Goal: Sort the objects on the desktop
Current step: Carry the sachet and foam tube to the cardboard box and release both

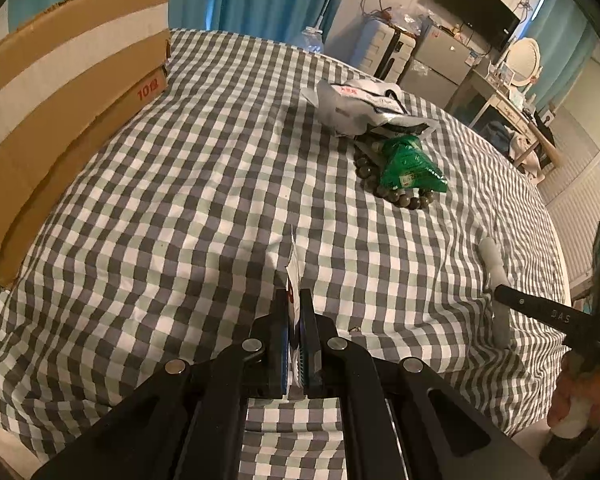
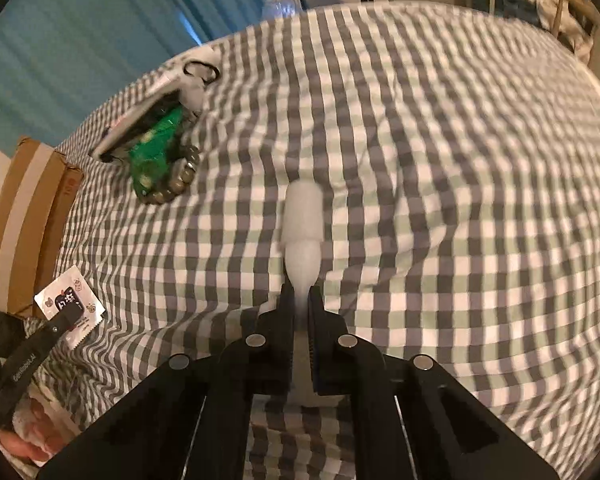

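My left gripper (image 1: 295, 296) is shut on a small white sachet (image 1: 293, 280), held edge-on above the checked cloth; the sachet shows flat in the right wrist view (image 2: 70, 306). My right gripper (image 2: 302, 292) is shut on a white tube-shaped object (image 2: 303, 220) that points forward over the cloth; it also shows in the left wrist view (image 1: 496, 276). A green packet (image 1: 410, 162) lies on a dark bead bracelet (image 1: 396, 194), next to a crumpled white bag (image 1: 358, 106). In the right wrist view these sit at the left: packet (image 2: 156, 146), bracelet (image 2: 178, 180), bag (image 2: 160, 92).
A cardboard box (image 1: 60, 100) stands on the left of the checked tablecloth (image 1: 180, 200); it shows at the left in the right wrist view (image 2: 28, 208). Beyond the table are a water bottle (image 1: 312, 38), a suitcase (image 1: 384, 50) and a dresser with a mirror (image 1: 520, 58).
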The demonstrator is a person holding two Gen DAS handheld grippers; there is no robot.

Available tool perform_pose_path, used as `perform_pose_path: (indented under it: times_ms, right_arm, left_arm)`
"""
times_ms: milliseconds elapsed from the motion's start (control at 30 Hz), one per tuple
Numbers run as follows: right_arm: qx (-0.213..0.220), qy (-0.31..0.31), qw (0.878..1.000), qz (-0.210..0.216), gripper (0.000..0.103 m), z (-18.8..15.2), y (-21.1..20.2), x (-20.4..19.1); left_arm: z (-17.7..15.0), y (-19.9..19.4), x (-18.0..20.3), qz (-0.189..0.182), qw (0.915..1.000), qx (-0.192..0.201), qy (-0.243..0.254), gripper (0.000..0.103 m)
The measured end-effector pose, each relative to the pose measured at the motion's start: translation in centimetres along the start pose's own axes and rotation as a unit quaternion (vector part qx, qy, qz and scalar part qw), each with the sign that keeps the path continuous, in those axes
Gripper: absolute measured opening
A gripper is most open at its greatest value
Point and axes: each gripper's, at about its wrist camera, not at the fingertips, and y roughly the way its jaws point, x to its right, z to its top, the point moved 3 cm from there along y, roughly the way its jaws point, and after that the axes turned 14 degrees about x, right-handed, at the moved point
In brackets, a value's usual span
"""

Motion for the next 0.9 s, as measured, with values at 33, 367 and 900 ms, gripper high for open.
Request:
perform_pose_path:
  times_ms: [33,367,900]
  right_arm:
    - [0.007,0.003,1.0,0.006,0.006,0.2,-0.5,-0.1]
    - [0.056,-0.035,0.992,0.108,0.006,2.6,-7.3,-8.4]
    - [0.026,-0.164,0.939,0.3,0.008,7.7,-6.5,-42.6]
  left_arm:
    - [0.3,-0.3,0.0,-0.002,1.0,0.003,-0.003,0.004]
    - [5.6,-5.6,-1.1,-0.001,0.9979,0.064,0.004,0.004]
    - [16.8,-14.7,-18.1,0.112,0.9824,0.15,-0.004,0.004]
